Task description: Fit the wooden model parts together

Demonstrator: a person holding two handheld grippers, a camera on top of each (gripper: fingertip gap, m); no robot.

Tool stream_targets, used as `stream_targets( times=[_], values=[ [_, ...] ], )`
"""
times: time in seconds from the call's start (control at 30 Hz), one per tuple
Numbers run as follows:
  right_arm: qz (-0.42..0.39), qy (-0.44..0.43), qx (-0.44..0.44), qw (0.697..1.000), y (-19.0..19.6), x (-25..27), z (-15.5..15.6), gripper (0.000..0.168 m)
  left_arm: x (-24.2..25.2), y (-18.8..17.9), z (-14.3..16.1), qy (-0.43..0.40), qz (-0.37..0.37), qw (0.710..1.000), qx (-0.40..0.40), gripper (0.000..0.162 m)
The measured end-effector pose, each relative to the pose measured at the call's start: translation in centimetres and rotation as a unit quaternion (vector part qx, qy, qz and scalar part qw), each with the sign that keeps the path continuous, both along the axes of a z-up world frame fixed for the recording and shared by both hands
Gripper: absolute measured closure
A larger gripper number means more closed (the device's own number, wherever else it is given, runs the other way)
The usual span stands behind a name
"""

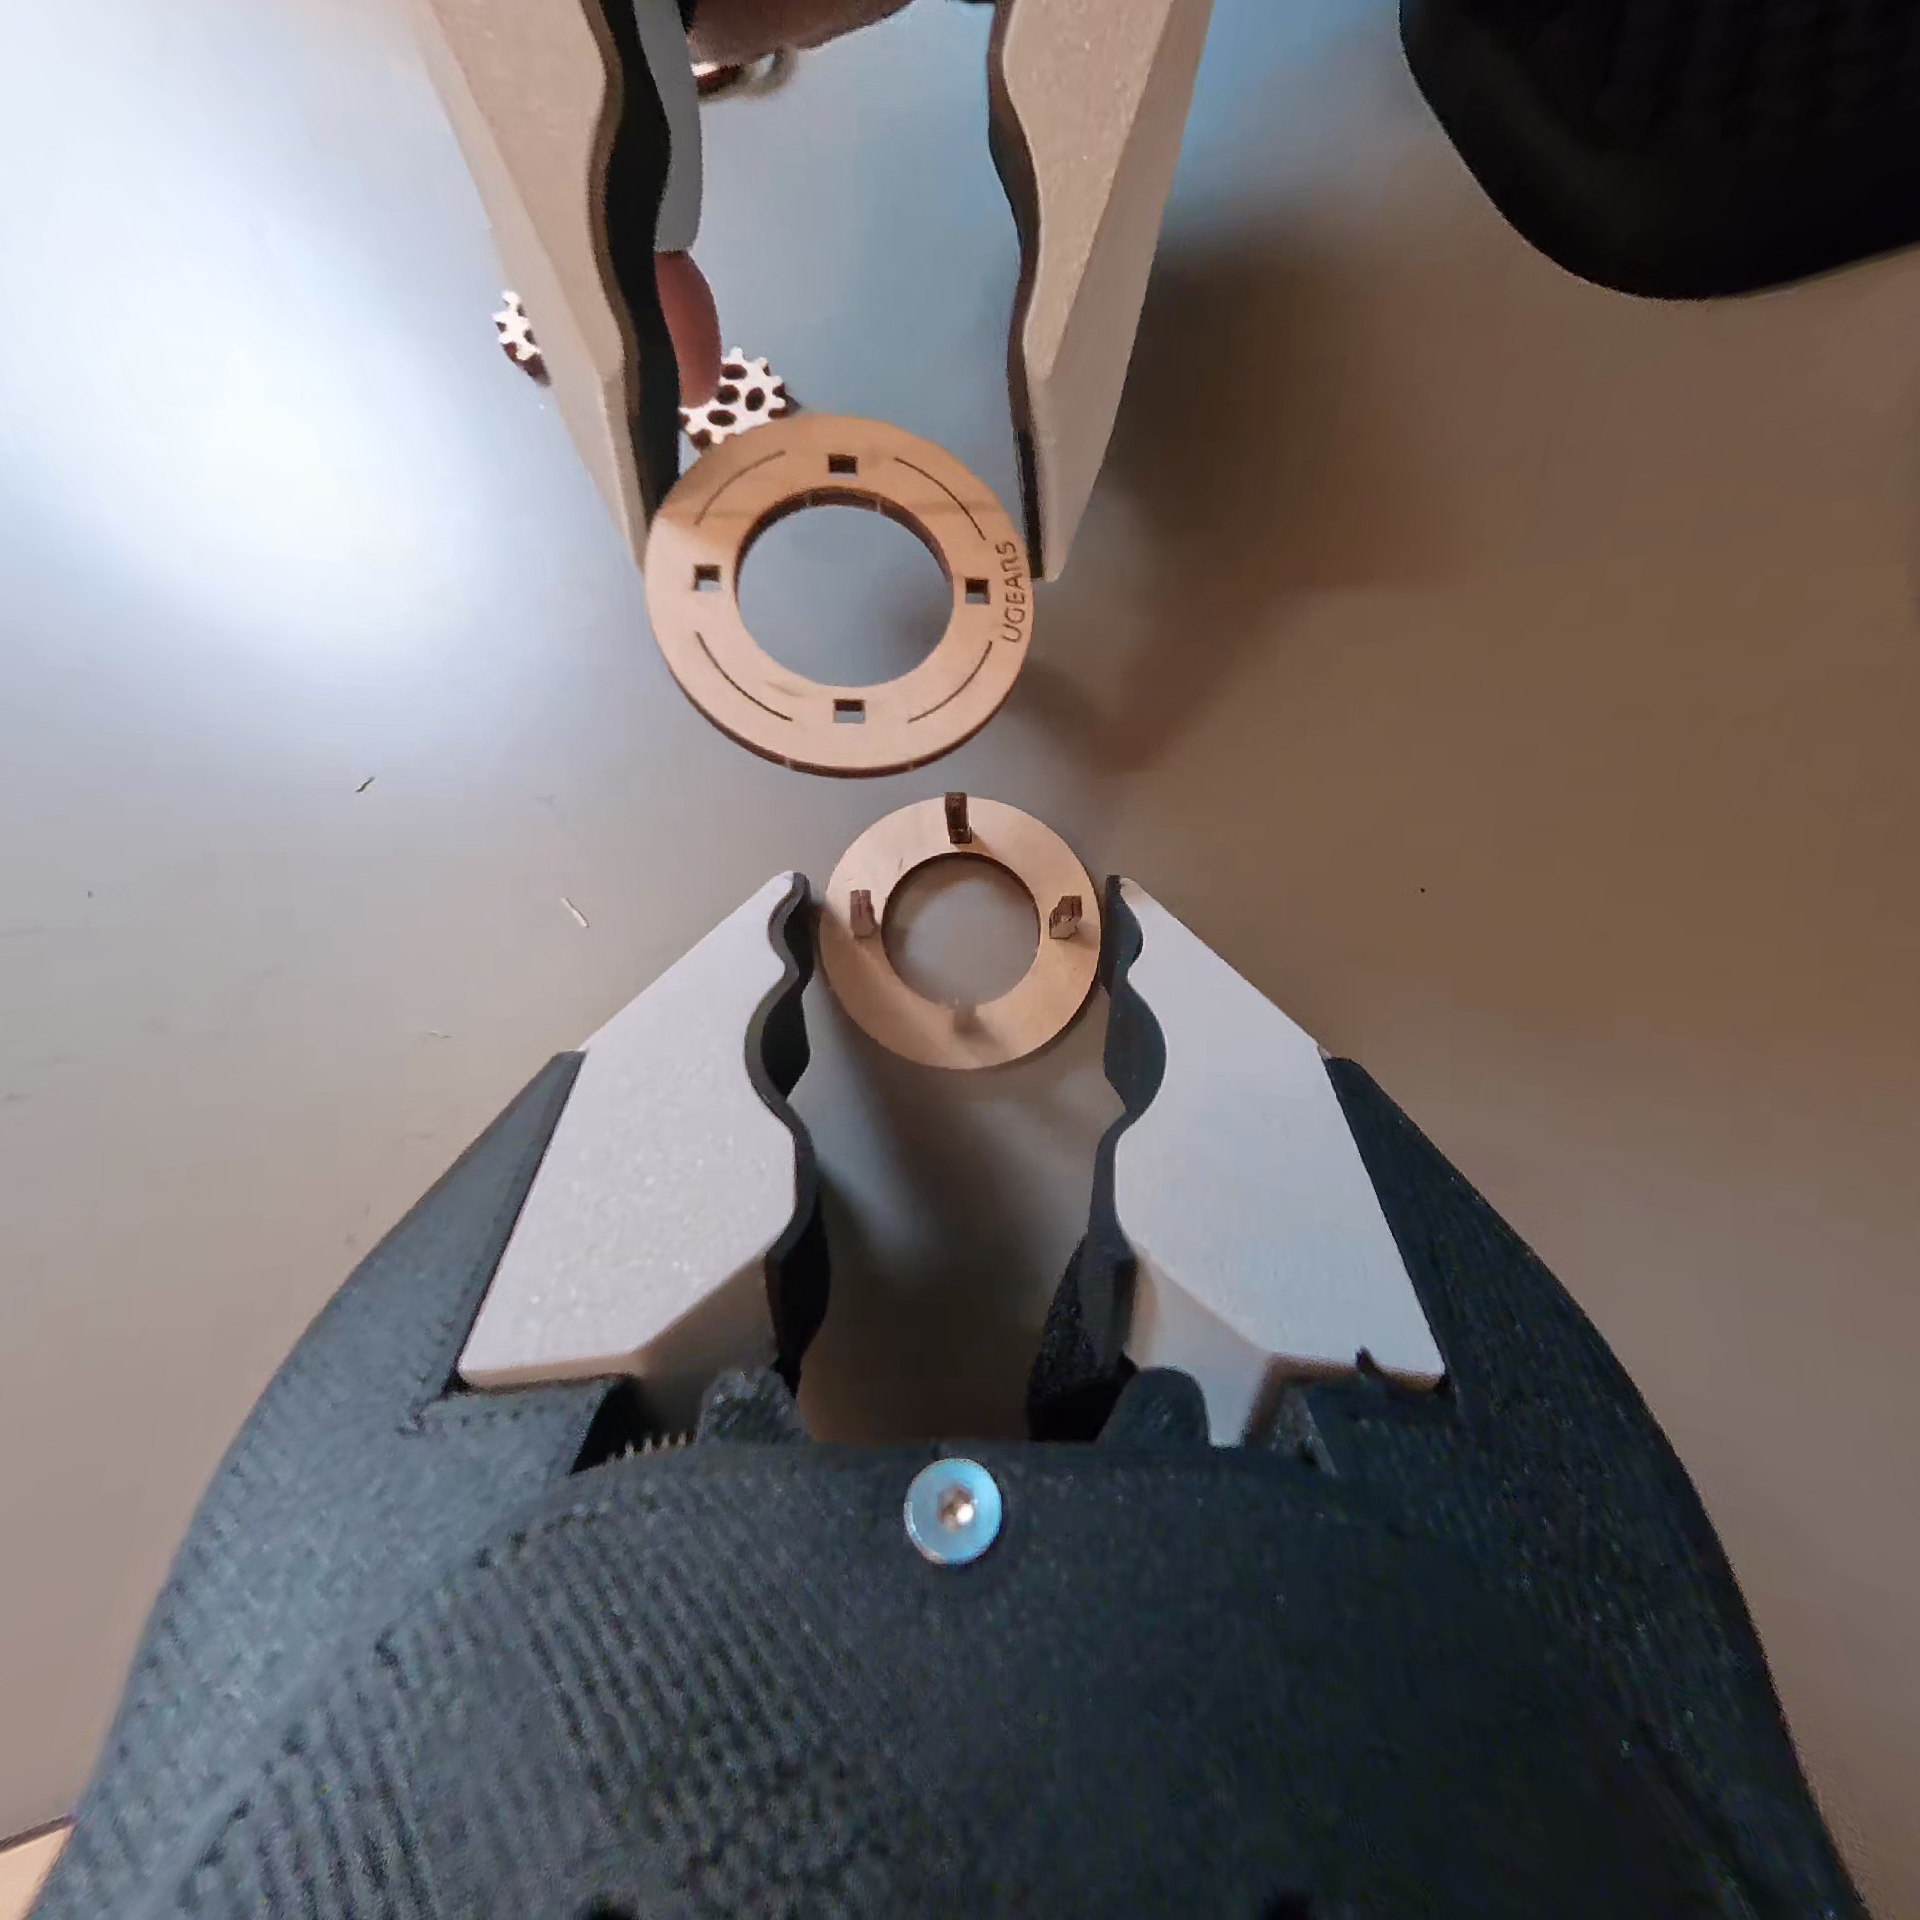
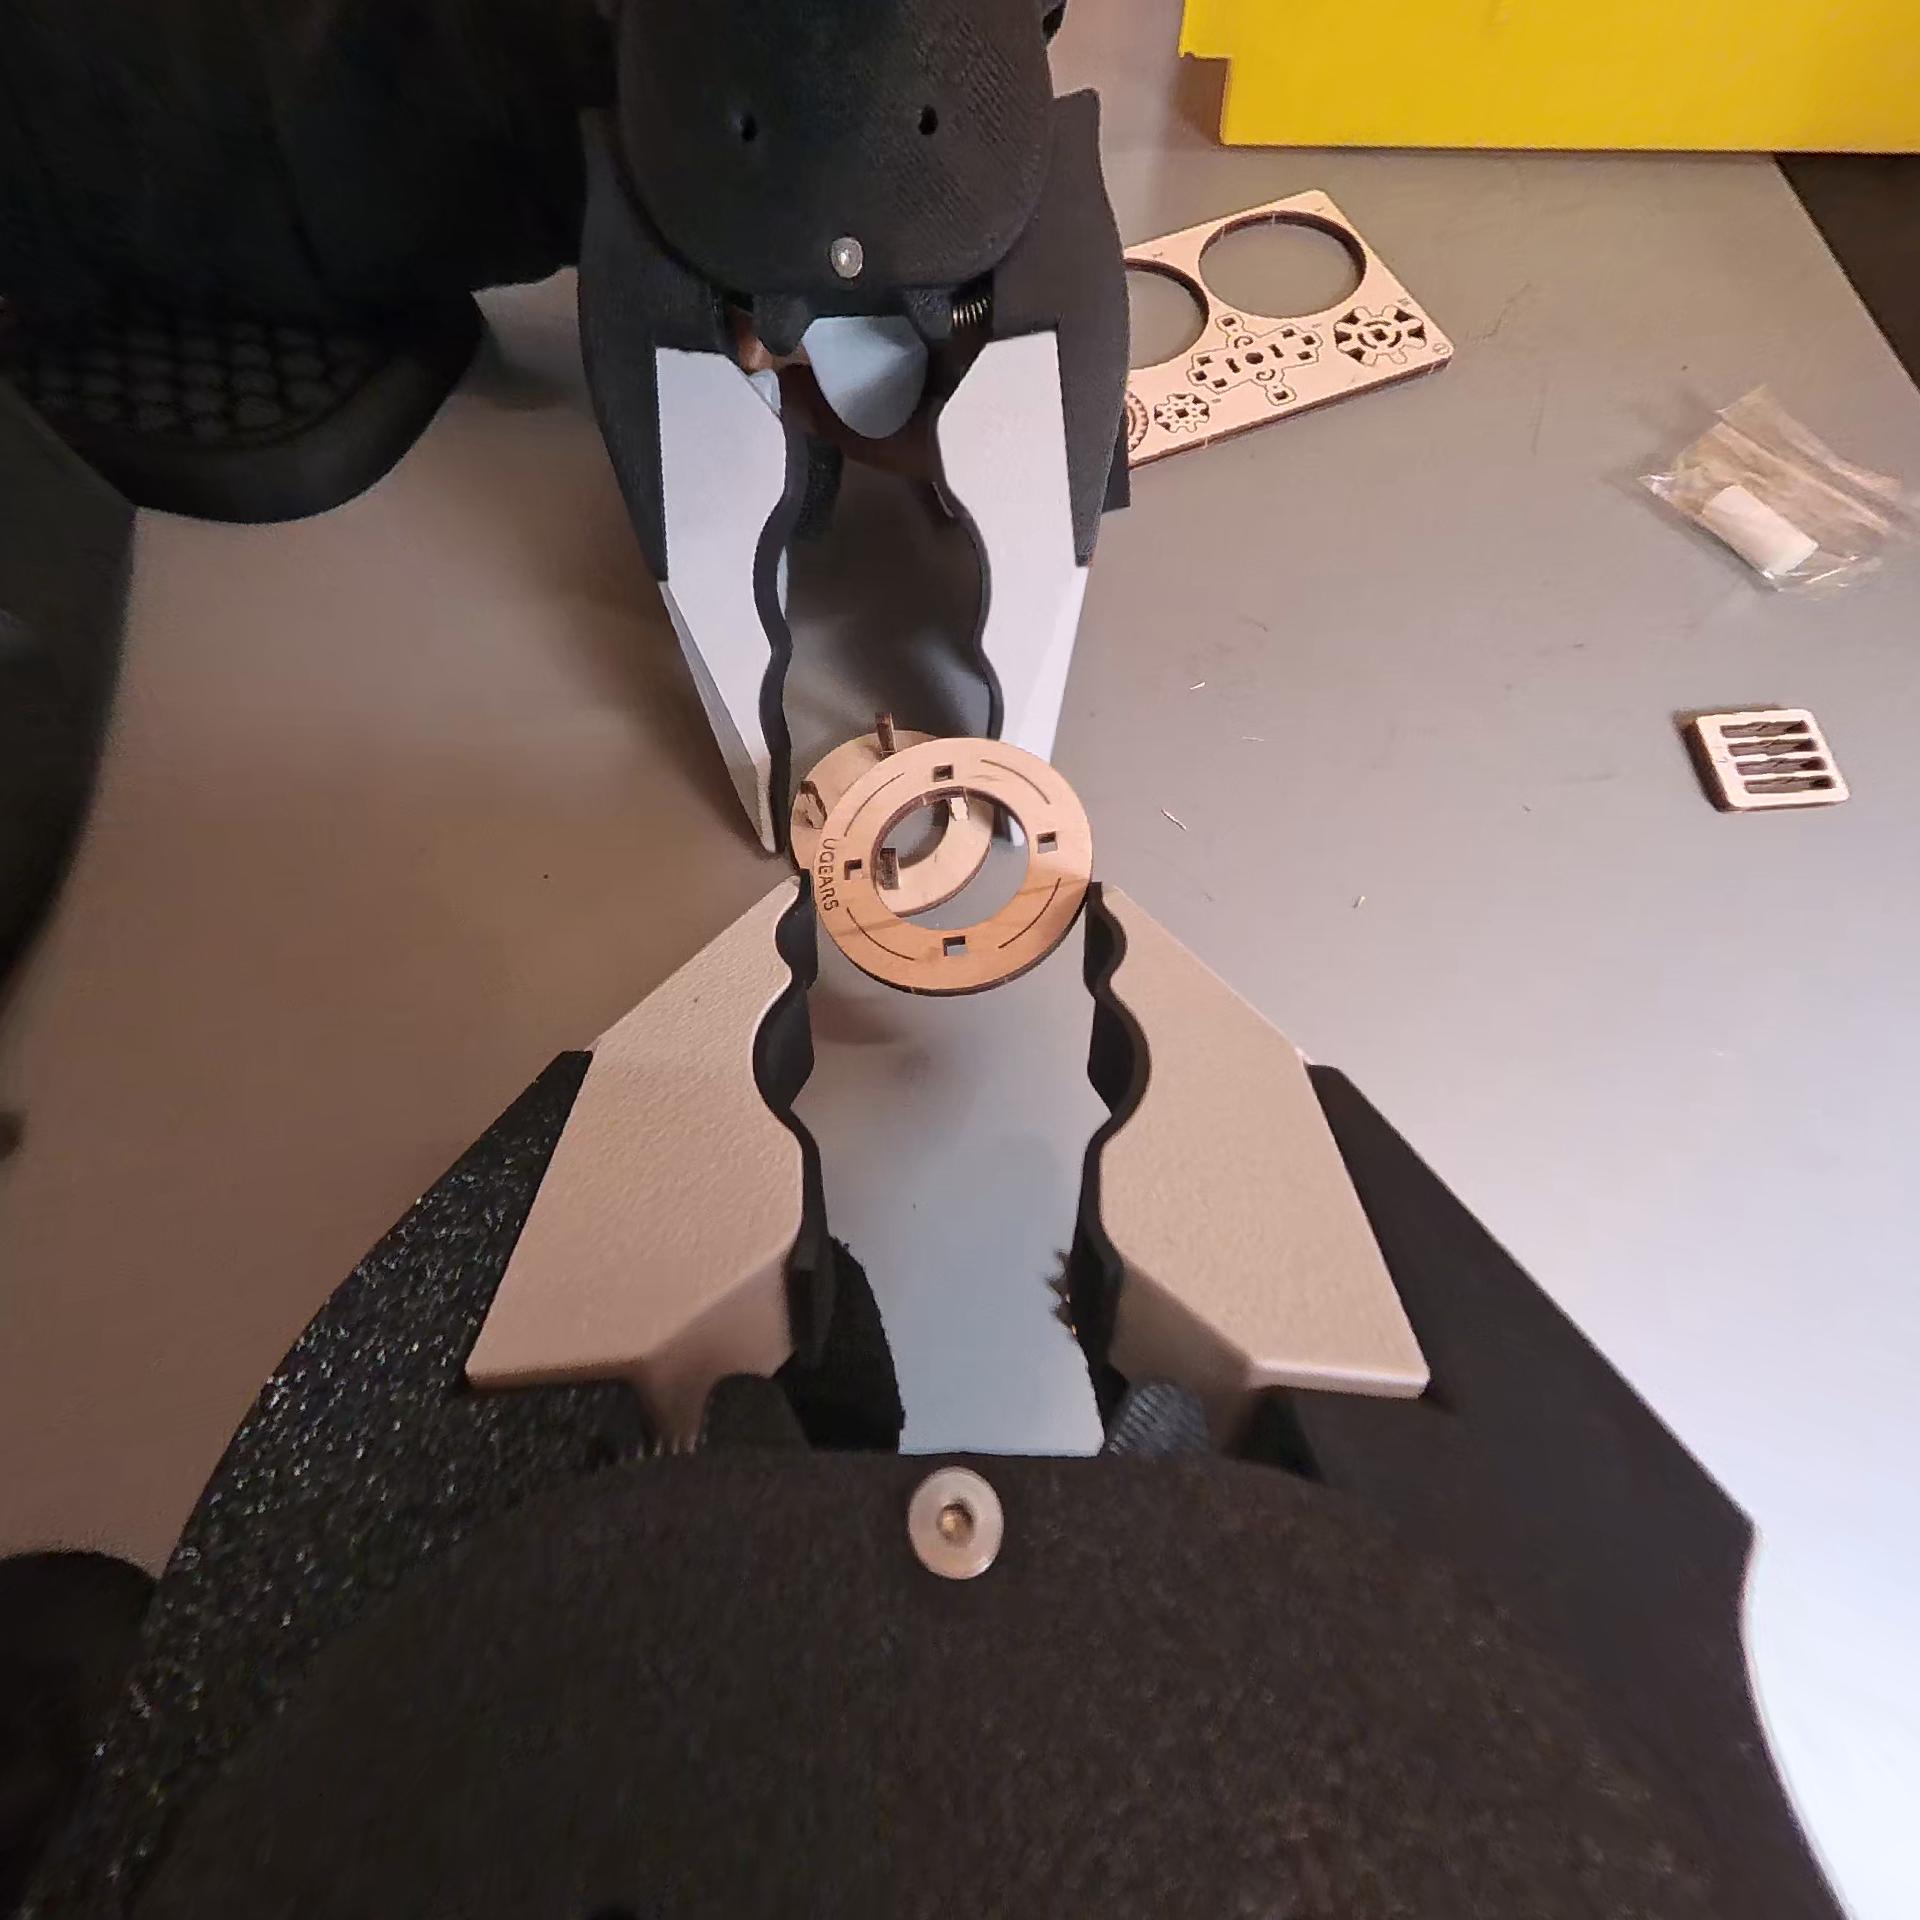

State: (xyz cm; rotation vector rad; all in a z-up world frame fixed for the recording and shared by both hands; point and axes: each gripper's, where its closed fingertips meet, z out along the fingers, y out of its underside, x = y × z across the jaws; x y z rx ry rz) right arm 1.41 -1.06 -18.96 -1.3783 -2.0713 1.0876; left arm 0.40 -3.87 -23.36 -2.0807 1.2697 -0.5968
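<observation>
My left gripper [image 1: 956, 894] is shut on a small wooden ring [image 1: 961, 997] with upright pegs, held flat between its fingertips. My right gripper [image 1: 847, 556] comes in from the opposite side, shut on a larger wooden ring [image 1: 727, 665] with square slots. In the left wrist view the two rings are edge to edge with a small gap. In the right wrist view my right gripper [image 2: 948, 909] holds the slotted ring [image 2: 966, 956] tilted in front of the peg ring [image 2: 831, 795], overlapping it. The left gripper [image 2: 904, 805] is behind.
On the grey table [image 2: 1455, 1039] lie a punched-out wooden sheet [image 2: 1288, 312], a small plastic bag [image 2: 1787, 499] and a small slatted wooden piece [image 2: 1766, 774]. A yellow box [image 2: 1558, 73] stands at the back. Two small gears [image 1: 738, 400] lie behind the right gripper. One gripper's finger ends stand about 6 cm off the other's. It is some 15 cm from my right tips to the small slatted wooden piece [image 2: 1766, 774].
</observation>
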Motion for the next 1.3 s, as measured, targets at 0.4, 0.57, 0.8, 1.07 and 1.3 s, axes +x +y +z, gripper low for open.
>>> stream_targets(
  times=[0.4, 0.57, 0.8, 1.07, 1.3],
  values=[
    [0.003, -0.003, 0.003, 1.0, -0.4, -0.1, -0.2, 0.119, -0.8, -0.3, -0.1, 0.023, 0.054, 0.998, -0.011, 0.106],
    [0.005, 0.003, 0.005, 1.0, -0.6, -0.1, 0.3, 0.119, -0.2, -0.3, -0.1, 0.023, 0.032, 0.999, -0.01, 0.11],
    [0.019, 0.005, -0.002, 1.0, -1.2, 0.0, 0.4, 0.119, 0.7, -0.3, -0.1, 0.014, 0.009, 1.0, -0.002, 0.11],
    [0.019, 0.0, -0.003, 1.0, -1.3, 0.0, 0.2, 0.119, 0.3, 0.0, 1.6, -0.037, 0.061, 0.997, 0.019, 0.101],
    [0.018, 0.001, 0.0, 1.0, -1.5, -0.2, 0.5, 0.119, -0.1, -0.9, 0.8, -0.016, 0.09, 0.996, 0.004, 0.098]
  ],
)
